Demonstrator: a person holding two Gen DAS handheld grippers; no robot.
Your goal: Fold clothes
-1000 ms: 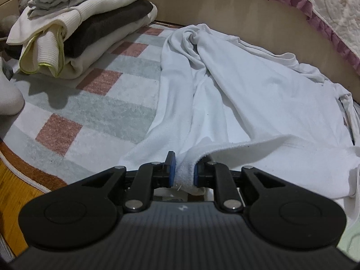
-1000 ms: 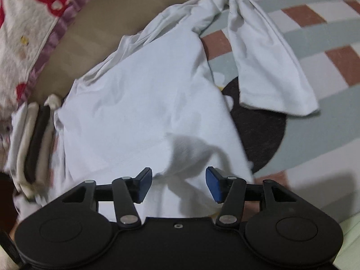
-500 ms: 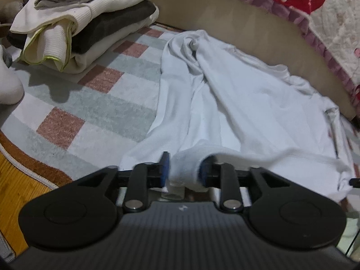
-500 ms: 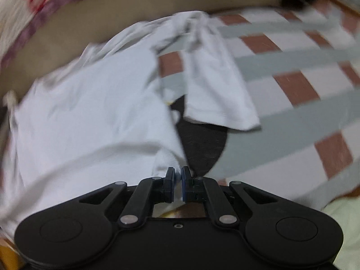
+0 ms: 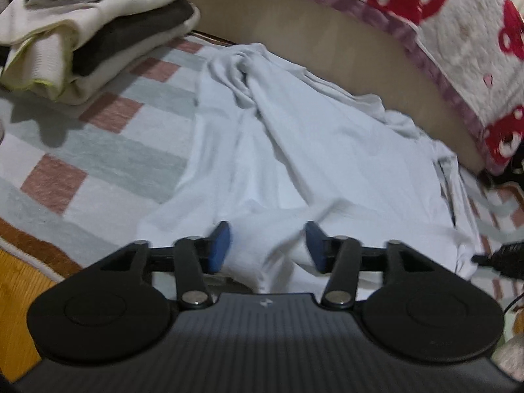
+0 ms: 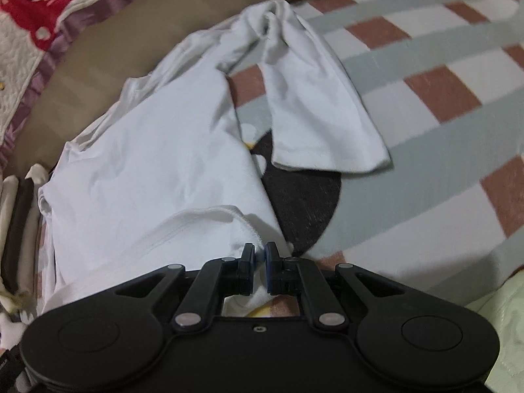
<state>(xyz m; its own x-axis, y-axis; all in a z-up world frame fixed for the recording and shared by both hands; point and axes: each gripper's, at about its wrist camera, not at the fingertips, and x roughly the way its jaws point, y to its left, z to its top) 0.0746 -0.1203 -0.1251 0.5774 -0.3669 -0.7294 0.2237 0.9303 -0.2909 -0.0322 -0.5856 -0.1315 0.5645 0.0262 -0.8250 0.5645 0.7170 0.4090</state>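
Checked rug; white shirt lengthwise along bed base.

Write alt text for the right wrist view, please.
The right gripper is shut on the hem corner of a white T-shirt spread over a checked rug. One sleeve lies folded across the rug, beside a bed's wooden base.

We note a checked rug in grey, white and pink over orange wood flooring. Behind it we record a tan bed base beneath a red-patterned quilt.
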